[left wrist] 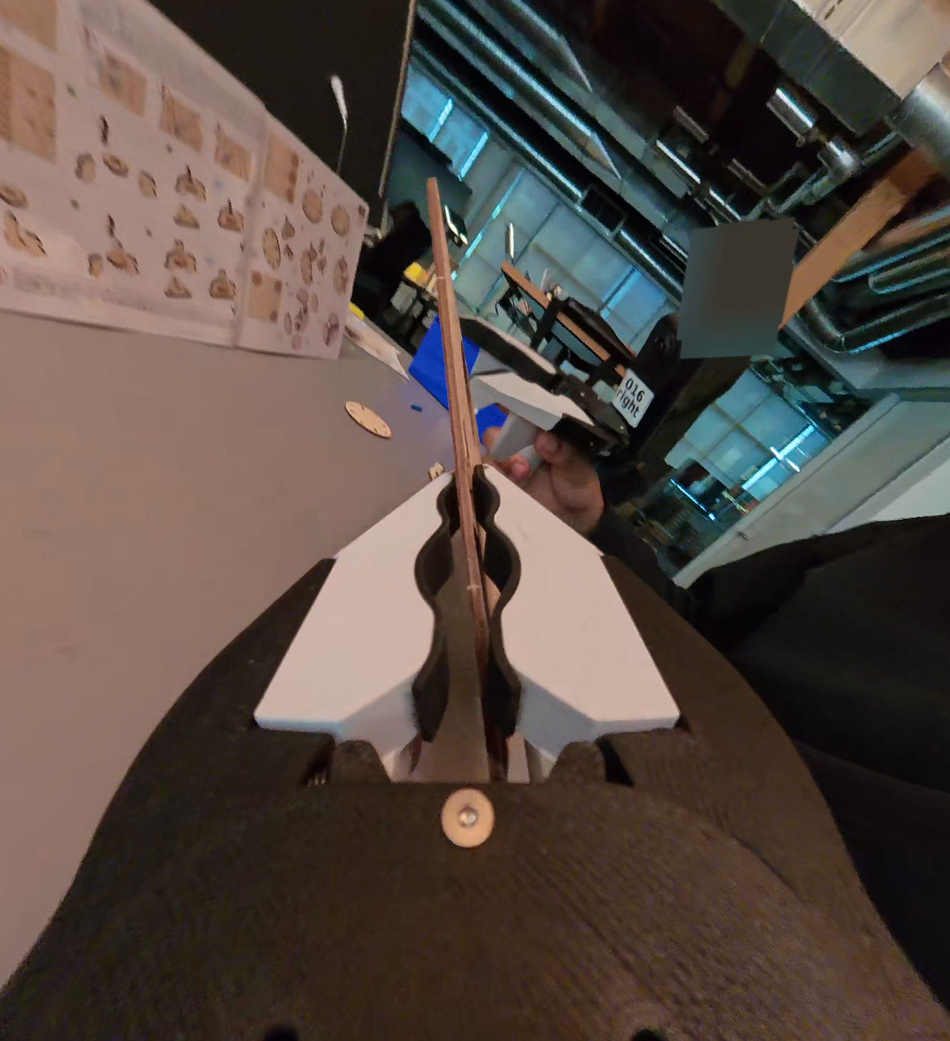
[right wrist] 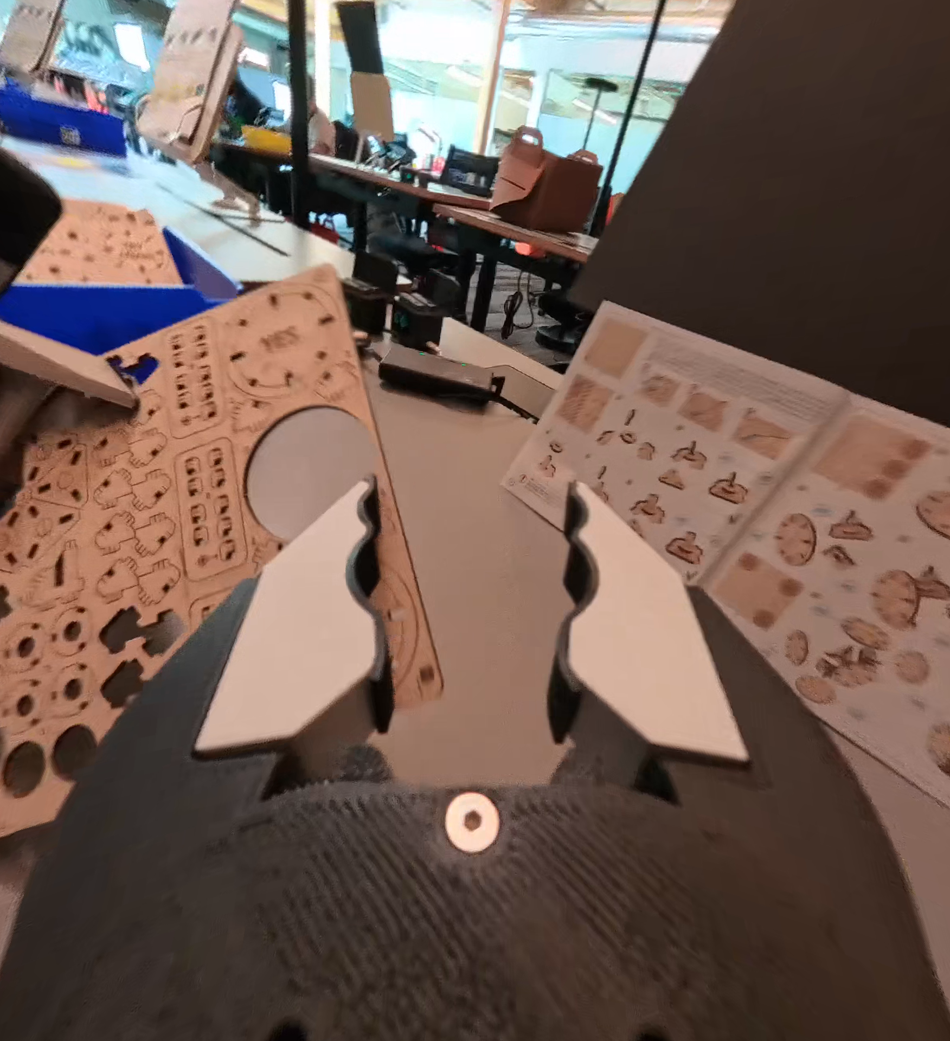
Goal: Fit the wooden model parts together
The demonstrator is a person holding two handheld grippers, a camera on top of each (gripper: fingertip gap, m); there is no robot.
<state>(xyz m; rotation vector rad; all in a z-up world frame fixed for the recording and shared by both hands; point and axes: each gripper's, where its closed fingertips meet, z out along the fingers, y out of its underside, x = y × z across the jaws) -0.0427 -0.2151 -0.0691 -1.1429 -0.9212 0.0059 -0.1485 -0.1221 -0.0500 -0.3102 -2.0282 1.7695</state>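
Grey tabletop (right wrist: pixel 461 563) fills the foreground of a busy workshop, with more benches and a brown carton behind. Upon it, the left gripper (left wrist: pixel 464 479) is clenched on a thin wooden sheet (left wrist: pixel 447 338), seen edge-on in its own view, its black pads (left wrist: pixel 433 563) pressing both faces. From the right wrist view the same sheet (right wrist: pixel 123 507) shows as a laser-cut panel of small parts with one round hole already emptied. The right gripper (right wrist: pixel 470 507) is released, jaws wide, nothing between them, and it hovers just right of the sheet's edge. Right of the sheet lies an open instruction leaflet (right wrist: pixel 743 507); beyond the sheet sits a black adapter (right wrist: pixel 433 372). A loose wooden disc (left wrist: pixel 367 419) lies on the table left of the sheet. Risk, as I judge it: the sheet is thin and held near one edge only, so a twist could snap it or shake parts free. Behind the sheet a blue bin (right wrist: pixel 95 315) holds another cut sheet (right wrist: pixel 101 242); a farther blue bin's contents I cannot tell.
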